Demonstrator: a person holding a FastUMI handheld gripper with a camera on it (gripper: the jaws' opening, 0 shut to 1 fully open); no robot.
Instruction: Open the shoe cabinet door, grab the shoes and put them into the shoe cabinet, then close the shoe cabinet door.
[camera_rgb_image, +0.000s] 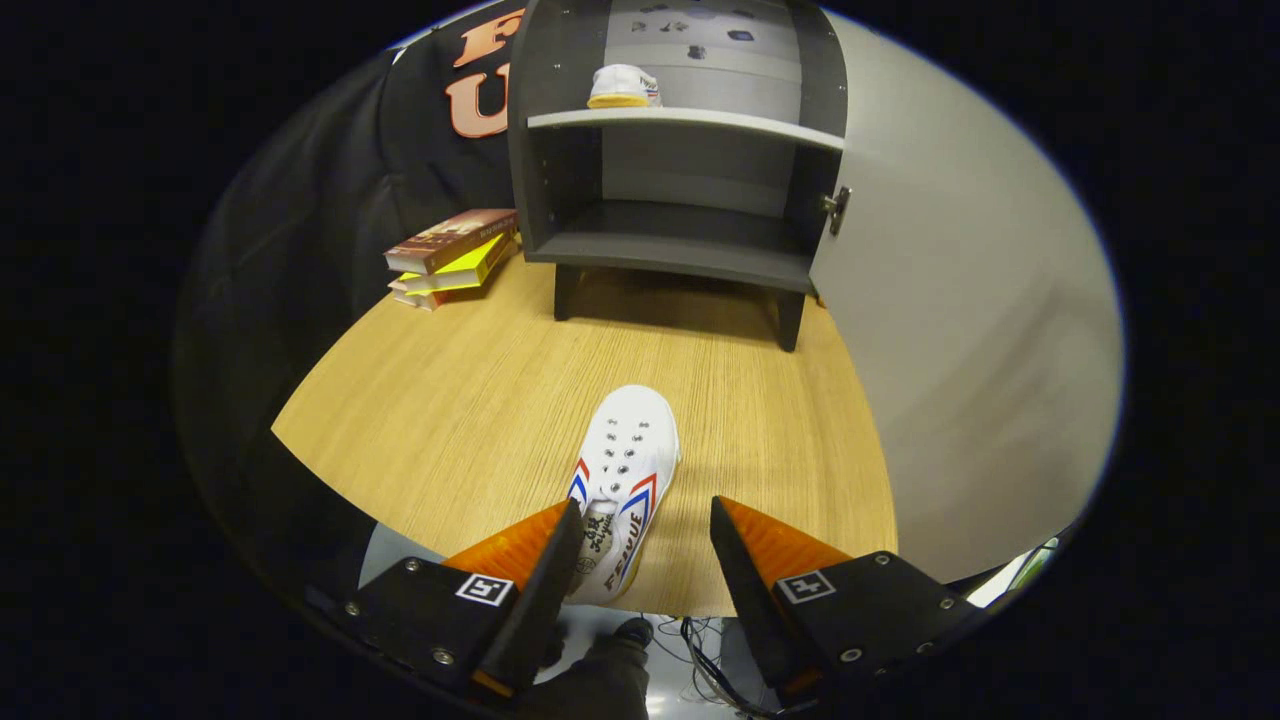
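Gripper view: gripper (645, 515) fingers spread wide around white shoe (622, 470) on table (470, 400)

The tool-mounted fisheye looks steeply down over the table (480, 400), facing the open cabinet (680, 250) beyond.

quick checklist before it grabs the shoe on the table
1. Cabinet door open: ok.
2. One shoe already on the upper shelf: ok.
3. Lower shelf has room: ok.
4. Gripper open: ok, fingers spread wide.
5. Shoe between the fingers: not ok, its heel sits close to the left finger, with a gap to the right one.
6. Books clear of the path: ok, left of the cabinet.
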